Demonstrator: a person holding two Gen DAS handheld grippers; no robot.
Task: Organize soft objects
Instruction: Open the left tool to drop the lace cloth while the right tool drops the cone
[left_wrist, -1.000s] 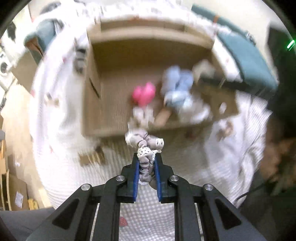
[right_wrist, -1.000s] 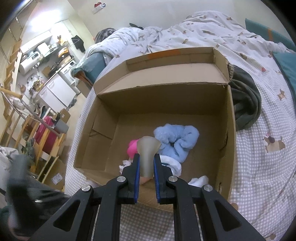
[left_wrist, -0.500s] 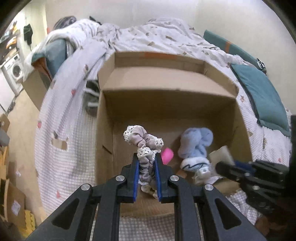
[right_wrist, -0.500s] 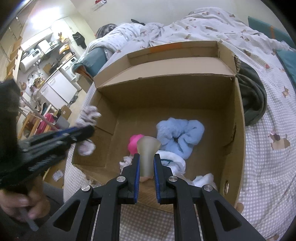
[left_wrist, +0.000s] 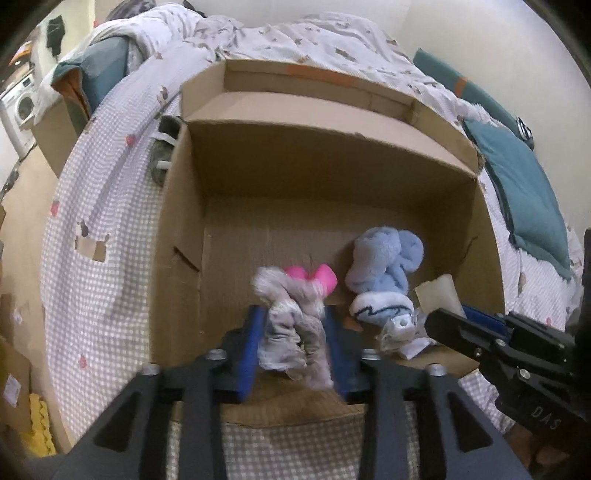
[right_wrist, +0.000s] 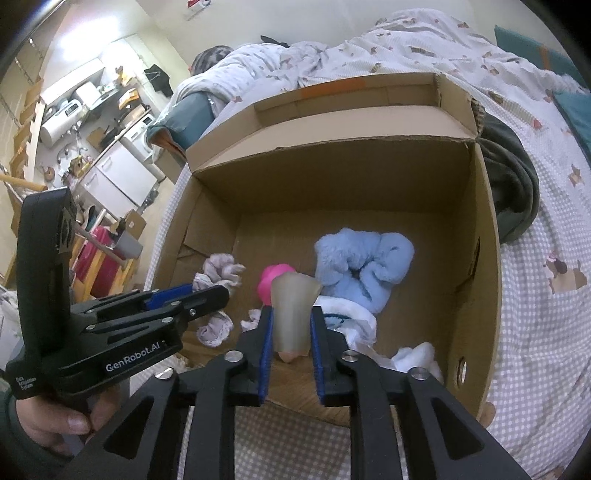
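Observation:
An open cardboard box (left_wrist: 177, 229) stands on the bed; it also shows in the right wrist view (right_wrist: 484, 266). Inside lie a blue plush toy (left_wrist: 384, 262), a pink object (left_wrist: 325, 280) and white cloth (left_wrist: 380, 306). My left gripper (left_wrist: 293, 339) is over the box's front left part, its jaws spread apart, with a grey lace scrunchie (left_wrist: 291, 325) blurred between them. My right gripper (right_wrist: 291, 328) holds a beige soft piece (right_wrist: 291, 314) over the box's front edge, jaws slightly apart around it. The left gripper (right_wrist: 207, 295) shows in the right wrist view too.
The checked bedspread (left_wrist: 103, 236) surrounds the box. A teal pillow (left_wrist: 524, 199) lies to the right, a dark green garment (right_wrist: 513, 192) beside the box's right wall, a rumpled duvet (right_wrist: 369, 51) behind. A room with appliances (right_wrist: 110, 162) lies at left.
My left gripper moved forward over the box and its jaws spread; the scrunchie is now loose and blurred between them. My right gripper's jaws opened slightly around the beige piece.

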